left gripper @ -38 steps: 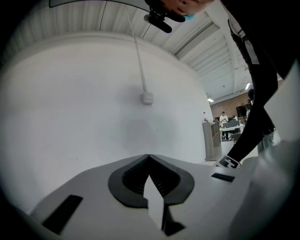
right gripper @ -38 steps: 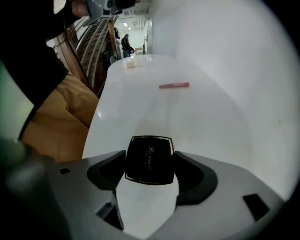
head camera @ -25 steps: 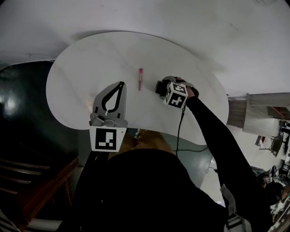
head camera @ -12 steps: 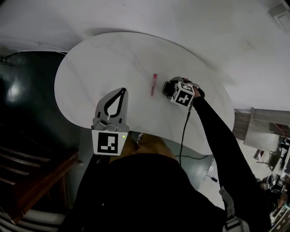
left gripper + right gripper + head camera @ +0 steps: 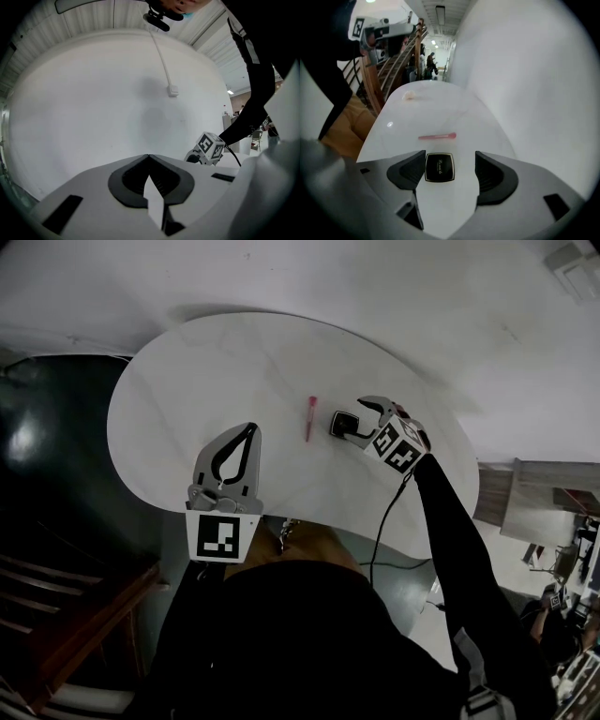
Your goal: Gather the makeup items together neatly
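Note:
A black square compact (image 5: pixel 339 424) (image 5: pixel 439 167) lies flat on the white rounded table (image 5: pixel 225 371). My right gripper (image 5: pixel 354 420) (image 5: pixel 450 159) stands open around it, nearer its left jaw, with neither jaw touching it. A pink makeup brush (image 5: pixel 309 418) (image 5: pixel 437 136) lies just beyond the compact, a small gap between them. My left gripper (image 5: pixel 250 429) (image 5: pixel 149 157) is shut on nothing and hovers over the table's near left part, away from both items.
A small pale object (image 5: pixel 409 95) sits at the table's far end in the right gripper view. A white wall (image 5: pixel 394 287) runs close behind the table. Wooden stairs (image 5: pixel 56 615) and dark floor lie to the left. A black cable (image 5: pixel 380 521) hangs from the right gripper.
My right gripper's jaws have opened and drawn back slightly to the right, and the compact rests on the table beside the brush. The left gripper has stayed put.

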`<state>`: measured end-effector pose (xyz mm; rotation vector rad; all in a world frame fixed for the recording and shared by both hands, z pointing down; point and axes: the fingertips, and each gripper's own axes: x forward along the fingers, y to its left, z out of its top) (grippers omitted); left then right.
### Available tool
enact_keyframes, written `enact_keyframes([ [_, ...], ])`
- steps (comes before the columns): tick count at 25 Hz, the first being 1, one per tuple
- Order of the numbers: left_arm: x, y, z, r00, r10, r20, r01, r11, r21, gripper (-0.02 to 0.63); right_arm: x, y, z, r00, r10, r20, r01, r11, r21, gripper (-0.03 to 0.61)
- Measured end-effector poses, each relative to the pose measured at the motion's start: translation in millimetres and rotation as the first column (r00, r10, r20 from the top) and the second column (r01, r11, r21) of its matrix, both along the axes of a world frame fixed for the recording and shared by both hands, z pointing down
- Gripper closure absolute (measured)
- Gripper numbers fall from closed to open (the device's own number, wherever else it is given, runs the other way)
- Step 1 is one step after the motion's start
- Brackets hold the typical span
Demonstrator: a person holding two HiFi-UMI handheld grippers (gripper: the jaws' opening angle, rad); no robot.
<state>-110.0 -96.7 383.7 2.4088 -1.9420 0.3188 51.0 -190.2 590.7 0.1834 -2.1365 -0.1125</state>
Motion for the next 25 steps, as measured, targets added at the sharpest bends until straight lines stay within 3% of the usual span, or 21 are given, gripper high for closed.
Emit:
enact_keyframes([
  [3, -0.1, -1.9, -9.6, 1.0, 0.0, 0.006, 0.0, 1.0, 0.014, 0.598, -2.4, -5.6, -53.3, 0.979, 0.104, 0.178, -0.115, 0.992, 0.052, 0.244],
  [7, 3.2, -3.1, -23.1, 1.0, 0.006, 0.013, -0.007, 0.999, 0.035, 0.598, -5.2, 2.6, -118.4, 0.909, 0.167, 0.382, -0.216, 0.972, 0.089, 0.244],
  [13, 13.7, -2.7, -39.5, 0.998, 0.029, 0.052, -0.033, 0.997, 0.074, 0.598, 5.7, 18.9, -194.9, 0.705, 0.272, 0.655, -0.436, 0.895, 0.098, 0.245],
  [18, 33.0, -1.6, -44.4, 0.996, 0.056, 0.073, -0.062, 0.994, 0.086, 0.598, 22.7, 37.8, -227.9, 0.566, 0.242, 0.788, -0.555, 0.819, 0.147, 0.261],
  [20, 39.4, -0.1, -45.1, 0.995, 0.062, 0.079, -0.069, 0.994, 0.087, 0.598, 34.2, 41.4, -232.9, 0.526, 0.258, 0.811, -0.603, 0.785, 0.141, 0.319],
  [22, 44.5, 2.7, -45.0, 0.994, 0.065, 0.09, -0.073, 0.993, 0.088, 0.598, 44.5, 47.1, -232.9, 0.508, 0.279, 0.815, -0.627, 0.768, 0.128, 0.55],
  [25, 48.5, 6.2, -46.7, 0.993, 0.062, 0.1, -0.072, 0.993, 0.099, 0.598, 48.0, 55.5, -230.3, 0.529, 0.276, 0.802, -0.606, 0.785, 0.129, 0.551],
])
